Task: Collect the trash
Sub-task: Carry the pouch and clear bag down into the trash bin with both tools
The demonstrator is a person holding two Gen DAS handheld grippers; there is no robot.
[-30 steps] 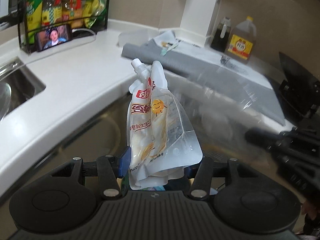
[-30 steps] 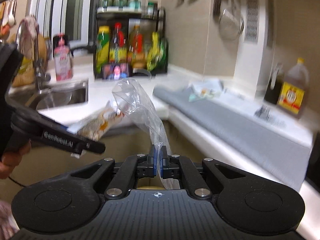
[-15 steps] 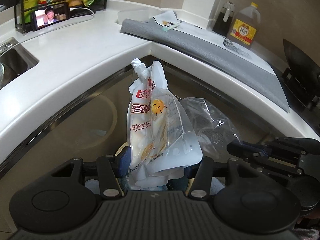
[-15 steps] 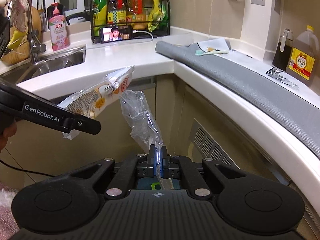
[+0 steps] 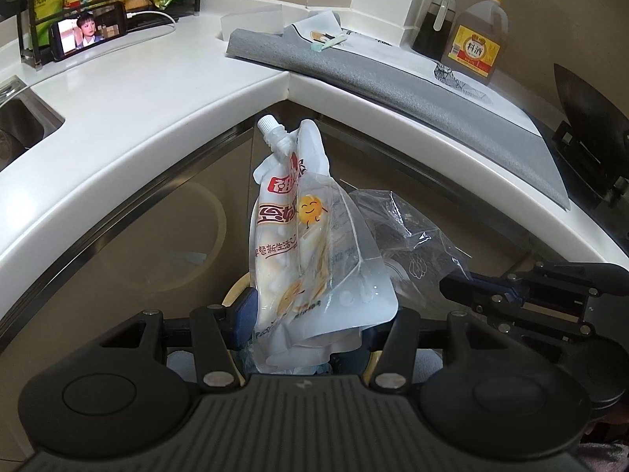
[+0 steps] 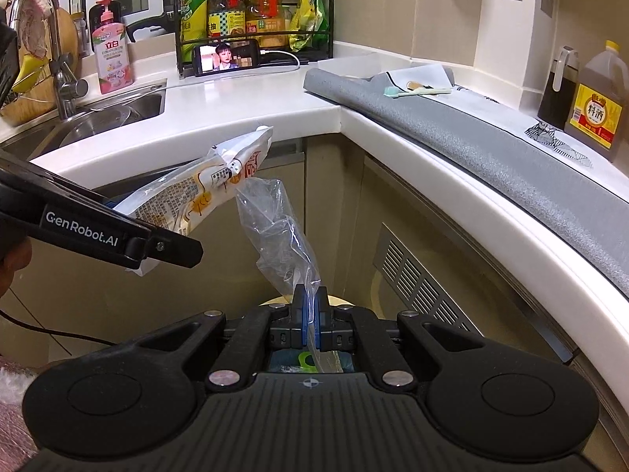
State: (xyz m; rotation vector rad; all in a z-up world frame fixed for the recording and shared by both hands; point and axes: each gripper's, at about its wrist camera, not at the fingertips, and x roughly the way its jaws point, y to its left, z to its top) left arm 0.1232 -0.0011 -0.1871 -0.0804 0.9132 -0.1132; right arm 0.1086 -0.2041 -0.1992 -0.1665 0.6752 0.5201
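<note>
A white spouted pouch (image 5: 306, 236) with red print and a yellow smiley stands upright between the pads of my left gripper (image 5: 308, 322), which is shut on its lower end. To its right, a crumpled clear plastic bag (image 5: 409, 244) hangs from my right gripper (image 5: 448, 287). In the right wrist view that gripper (image 6: 311, 306) is shut on the clear bag (image 6: 279, 236), and the pouch (image 6: 204, 196) sticks out of the left gripper (image 6: 157, 228) on the left. Both hang below the counter edge, over the beige rim of a bin (image 5: 232, 295), mostly hidden by the grippers.
A white corner counter (image 5: 157, 90) curves above both grippers, with a grey mat (image 5: 393, 74), a cooking wine jug (image 5: 475, 43), a phone (image 5: 90, 35) and a sink (image 6: 114, 114). Cabinet fronts and a vent grille (image 6: 420, 279) stand close behind the bin.
Both grippers have come down from counter height to below the counter edge. The right gripper with the clear bag has drawn in beside the pouch.
</note>
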